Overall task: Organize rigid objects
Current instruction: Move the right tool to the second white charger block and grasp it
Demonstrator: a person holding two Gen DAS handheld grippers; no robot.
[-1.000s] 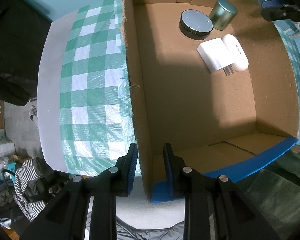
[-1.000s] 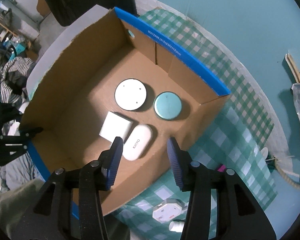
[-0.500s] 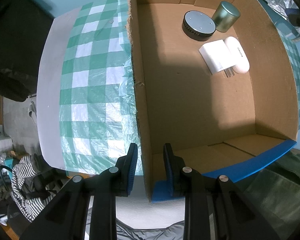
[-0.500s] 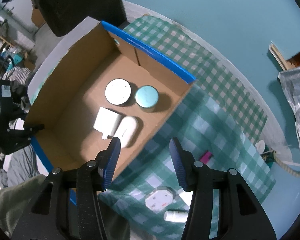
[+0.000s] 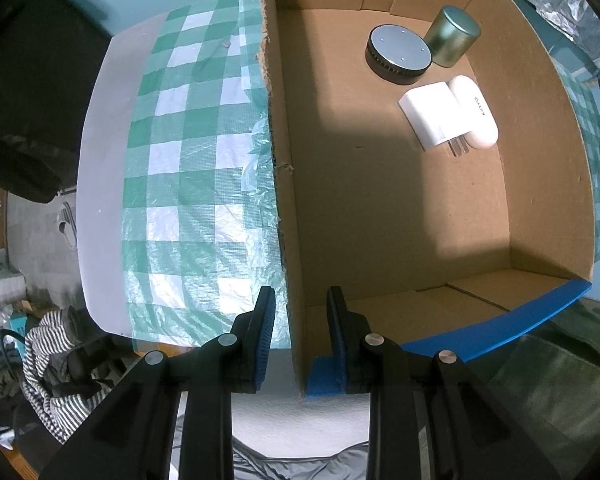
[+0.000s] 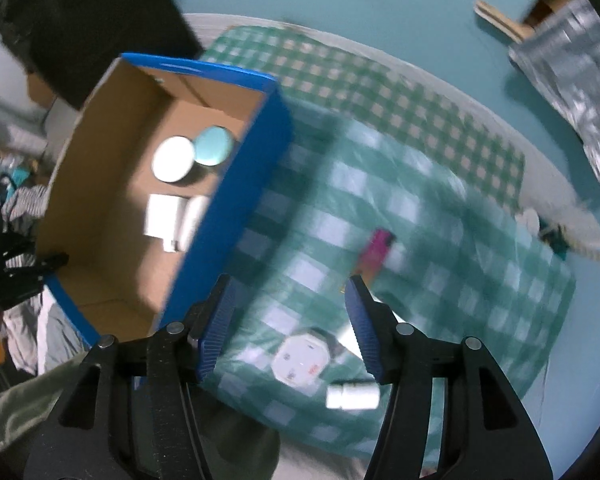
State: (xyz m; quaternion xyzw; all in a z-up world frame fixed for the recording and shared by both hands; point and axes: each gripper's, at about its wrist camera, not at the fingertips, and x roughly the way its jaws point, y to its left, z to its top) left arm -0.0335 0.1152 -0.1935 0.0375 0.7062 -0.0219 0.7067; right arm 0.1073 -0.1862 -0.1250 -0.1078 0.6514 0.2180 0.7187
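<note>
Already, the left view shows four items in the cardboard box (image 5: 400,208), whose wall the left tongs (image 5: 300,336) pinch. Rightward, the right tongs (image 6: 288,320), just opening, empty, hover over the table's octagonal plug (image 6: 300,362), vial (image 6: 352,397) and pink item (image 6: 376,246), still unpacked.

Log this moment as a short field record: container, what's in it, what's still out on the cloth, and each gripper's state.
container: cardboard box on checked cloth
in box: round black speaker, metal tin, white plug adapter, white oval case
outside box: white octagonal plug, small white cylinder, pink item, blurred
left gripper: shut on the box's wall
right gripper: over the cloth, jaws just been opening, nothing between them
</note>
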